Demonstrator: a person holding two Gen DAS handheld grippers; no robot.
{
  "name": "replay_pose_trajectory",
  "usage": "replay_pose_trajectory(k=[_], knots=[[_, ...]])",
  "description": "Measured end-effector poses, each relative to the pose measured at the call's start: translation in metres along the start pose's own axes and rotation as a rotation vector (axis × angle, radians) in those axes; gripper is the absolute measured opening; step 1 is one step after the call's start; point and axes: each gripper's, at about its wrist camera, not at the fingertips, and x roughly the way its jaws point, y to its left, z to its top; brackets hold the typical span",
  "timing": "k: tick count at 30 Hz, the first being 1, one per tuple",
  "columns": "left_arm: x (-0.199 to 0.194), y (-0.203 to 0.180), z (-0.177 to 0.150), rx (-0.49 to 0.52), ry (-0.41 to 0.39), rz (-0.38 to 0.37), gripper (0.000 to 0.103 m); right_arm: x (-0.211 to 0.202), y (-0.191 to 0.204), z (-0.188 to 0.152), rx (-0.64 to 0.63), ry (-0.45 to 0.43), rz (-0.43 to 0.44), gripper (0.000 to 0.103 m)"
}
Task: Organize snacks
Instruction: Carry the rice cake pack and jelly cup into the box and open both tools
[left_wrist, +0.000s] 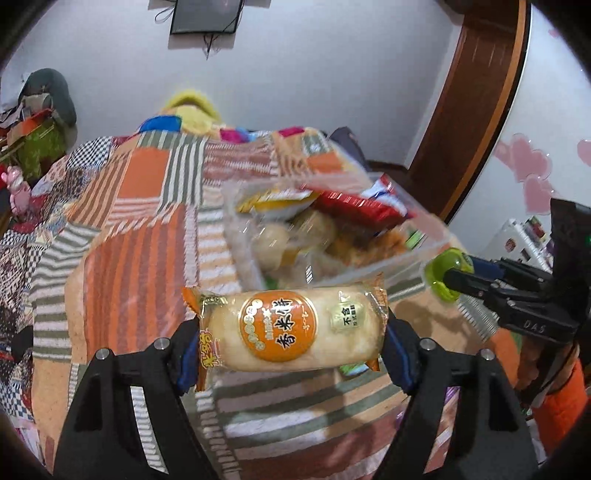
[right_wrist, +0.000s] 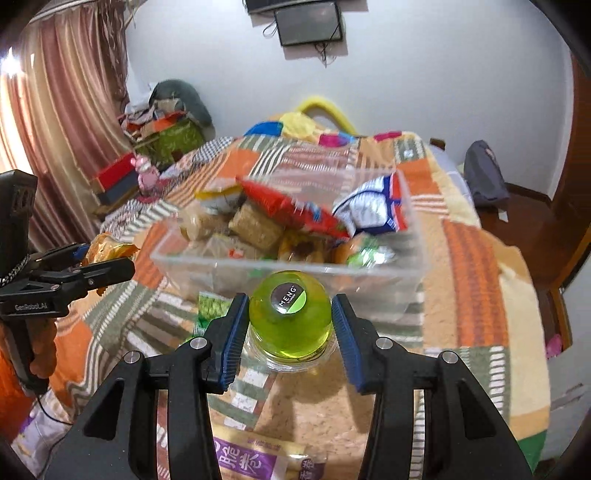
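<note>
Rice cracker pack (left_wrist: 291, 328): clamped crosswise in left tool (left_wrist: 291, 354), lower centre. Green jelly cup (right_wrist: 290, 317): gripped by right tool (right_wrist: 290, 332), level, before clear bin (right_wrist: 369, 273).

Room was evenly lit, w/ daylight glowing thru the curtain (right_wrist: 55, 110) at left of right wrist view. Soft shadows fell on the patchwork blanket (left_wrist: 147, 229) beneath the grippers. Snack bin (right_wrist: 288, 266) showed motion blur in both views. Fisheye bent edges; corners vignetted black.

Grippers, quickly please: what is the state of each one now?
Left gripper: closed on a rice cracker pack.
Right gripper: closed on a green jelly cup.
</note>
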Motion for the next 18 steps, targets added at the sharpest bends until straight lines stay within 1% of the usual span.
replay_pose_trajectory(k=[4, 6, 9, 12, 15, 18], knots=[[0.006, -0.015, 0.017, 0.004, -0.013, -0.028, 0.078, -0.005, -0.003, 0.012, -0.006, -0.043, -0.038, 0.043], [0.012, -0.023, 0.025, 0.012, -0.009, -0.046, 0.078, -0.005, -0.006, 0.017, 0.003, -0.054, -0.043, 0.043], [0.026, -0.034, 0.036, 0.030, 0.003, -0.053, 0.078, 0.000, -0.012, 0.023, 0.009, -0.063, -0.058, 0.043], [0.045, -0.043, 0.045, 0.045, 0.038, -0.075, 0.078, 0.008, -0.015, 0.028, 0.015, -0.055, -0.056, 0.043], [0.065, -0.047, 0.052, 0.046, 0.070, -0.073, 0.078, 0.020, -0.020, 0.031, 0.023, -0.035, -0.039, 0.043], [0.085, -0.046, 0.058, 0.039, 0.090, -0.051, 0.078, 0.030, -0.024, 0.033, 0.022, -0.019, -0.034, 0.043]])
